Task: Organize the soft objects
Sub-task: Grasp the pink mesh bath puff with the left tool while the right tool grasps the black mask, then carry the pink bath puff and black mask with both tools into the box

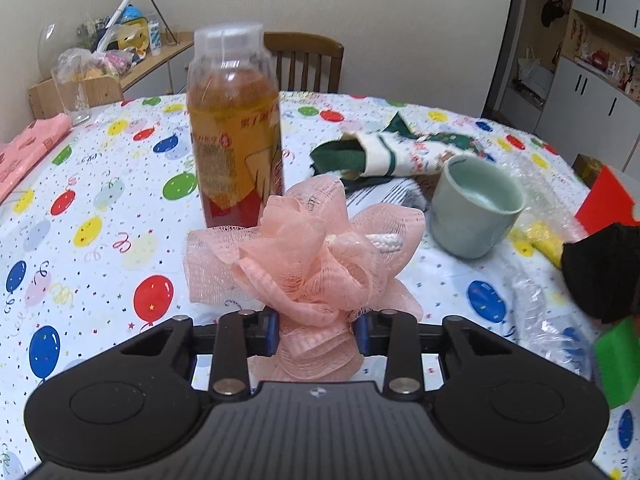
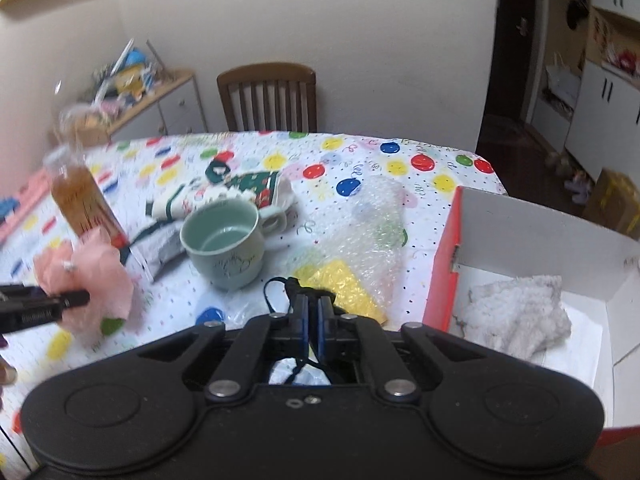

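- Left wrist view: left tongs (image 1: 316, 330) clenched on pink mesh loofah (image 1: 308, 256), just in front of tea bottle (image 1: 236, 128); red label script unreadable.
- Right tongs (image 2: 313, 312) pinch black face mask (image 2: 294, 286) strap over the counter (image 2: 360, 168), beside red-white box (image 2: 452, 256).

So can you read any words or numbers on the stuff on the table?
Bottle: red characters on the yellow label, too blurred to read.
Bottle, small print block lower down: too small to read.
Green mug: a scribbled mark on the side, not readable.
Patterned cloth: pictures only, no clear words.
Nothing else has writing.
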Motion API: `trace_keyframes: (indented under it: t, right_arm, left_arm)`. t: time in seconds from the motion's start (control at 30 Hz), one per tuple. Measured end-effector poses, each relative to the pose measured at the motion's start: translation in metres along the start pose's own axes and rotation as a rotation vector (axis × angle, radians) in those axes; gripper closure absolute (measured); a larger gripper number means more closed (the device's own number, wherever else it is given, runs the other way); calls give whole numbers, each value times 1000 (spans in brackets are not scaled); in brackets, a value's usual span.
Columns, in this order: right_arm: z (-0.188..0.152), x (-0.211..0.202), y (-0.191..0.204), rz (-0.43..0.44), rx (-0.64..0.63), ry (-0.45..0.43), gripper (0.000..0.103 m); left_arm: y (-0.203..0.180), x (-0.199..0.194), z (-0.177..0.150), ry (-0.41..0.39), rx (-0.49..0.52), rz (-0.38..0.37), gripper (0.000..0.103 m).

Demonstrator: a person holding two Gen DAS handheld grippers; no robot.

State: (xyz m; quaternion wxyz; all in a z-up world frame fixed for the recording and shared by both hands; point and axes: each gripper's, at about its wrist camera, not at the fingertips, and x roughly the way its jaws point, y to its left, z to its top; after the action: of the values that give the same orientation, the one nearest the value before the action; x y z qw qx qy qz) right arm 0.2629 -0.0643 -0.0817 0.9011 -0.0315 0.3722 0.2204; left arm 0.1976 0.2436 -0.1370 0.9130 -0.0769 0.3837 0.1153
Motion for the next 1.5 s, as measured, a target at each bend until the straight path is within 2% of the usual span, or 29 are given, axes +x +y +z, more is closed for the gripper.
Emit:
trace_keyframes:
  t: [0.27,0.7,1.17,1.5]
  right_arm:
    - [10,-28,-9,40,46,-63,100]
    - [34,-85,-34,78,79,-180,100]
    - [43,-128,-112,23,124,-268,100]
    - [31,-128,-174,-23,144,-250,100]
  left_arm:
    - [-16,-29,16,-44,28,-30,69]
    - [-85,-74,44,-78,132,-187,69]
    - [-187,-92,66,-112,251,-306,69]
    - [-276,-77,73,-91,351,-364,69]
